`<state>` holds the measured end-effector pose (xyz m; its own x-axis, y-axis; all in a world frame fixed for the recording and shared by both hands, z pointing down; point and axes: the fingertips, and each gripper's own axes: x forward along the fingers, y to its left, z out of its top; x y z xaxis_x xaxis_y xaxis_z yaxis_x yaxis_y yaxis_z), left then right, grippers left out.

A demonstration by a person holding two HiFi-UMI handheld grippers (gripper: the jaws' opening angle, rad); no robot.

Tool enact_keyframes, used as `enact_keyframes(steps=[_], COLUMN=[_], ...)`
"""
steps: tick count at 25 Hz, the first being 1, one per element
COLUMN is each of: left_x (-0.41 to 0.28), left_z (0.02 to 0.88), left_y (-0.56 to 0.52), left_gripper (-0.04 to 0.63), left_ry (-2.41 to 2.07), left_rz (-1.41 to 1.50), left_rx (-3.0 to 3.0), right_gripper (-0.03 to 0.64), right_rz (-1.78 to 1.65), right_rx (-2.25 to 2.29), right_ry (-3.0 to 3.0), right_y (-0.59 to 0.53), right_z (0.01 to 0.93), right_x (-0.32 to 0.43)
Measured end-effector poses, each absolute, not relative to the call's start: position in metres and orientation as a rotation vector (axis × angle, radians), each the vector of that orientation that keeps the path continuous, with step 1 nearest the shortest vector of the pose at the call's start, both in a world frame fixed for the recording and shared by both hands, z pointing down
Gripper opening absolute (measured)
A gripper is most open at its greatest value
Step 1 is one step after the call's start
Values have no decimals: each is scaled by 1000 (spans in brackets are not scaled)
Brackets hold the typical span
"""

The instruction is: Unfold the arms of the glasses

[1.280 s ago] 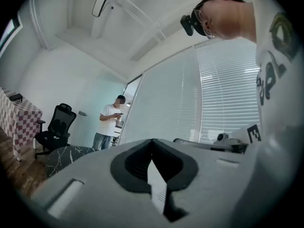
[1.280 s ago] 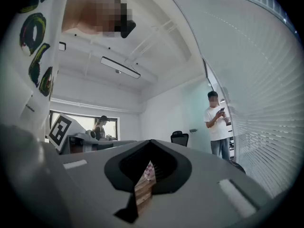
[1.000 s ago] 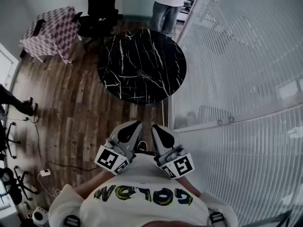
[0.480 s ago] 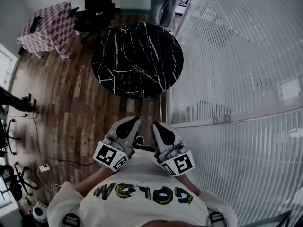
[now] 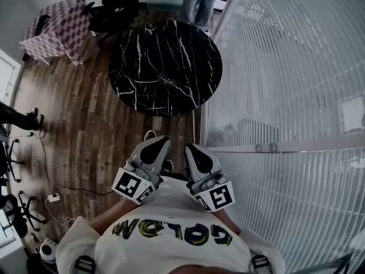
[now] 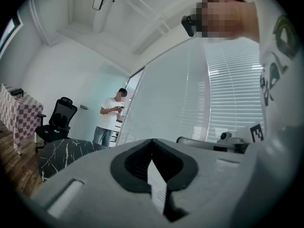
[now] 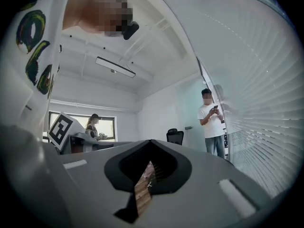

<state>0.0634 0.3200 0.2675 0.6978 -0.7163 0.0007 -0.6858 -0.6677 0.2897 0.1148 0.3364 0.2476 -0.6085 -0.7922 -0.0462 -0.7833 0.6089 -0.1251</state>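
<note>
Two claws, the left claw (image 5: 155, 147) and the right claw (image 5: 195, 153), are clenched on nothing, side by side before the person (image 5: 171, 241). The glasses (image 5: 169, 80) lie near the middle of the round black desk (image 5: 131, 50), well apart from both.

Head view: we look steeply down from overhead, with the round table (image 5: 165, 67) farther ahead.
Left gripper view: we ride close behind the left claw (image 6: 152, 141), facing level.
Right gripper view: the same behind the right claw (image 7: 151, 142).
Shared: the standing person (image 5: 199, 1) shows in all three.
</note>
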Motion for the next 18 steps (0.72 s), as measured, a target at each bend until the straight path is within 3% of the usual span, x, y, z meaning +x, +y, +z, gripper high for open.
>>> enact_keyframes(steps=[18], left_x=[12], left_z=[269], left_y=[176], left_gripper=[5], left_ry=[-1131], left_rz=[-229], left_rx=[2622], right_gripper=[2], right_rz=[-81], right_rx=[-1301], right_ry=[2843], right_y=[194], right_z=[250], right_x=[50])
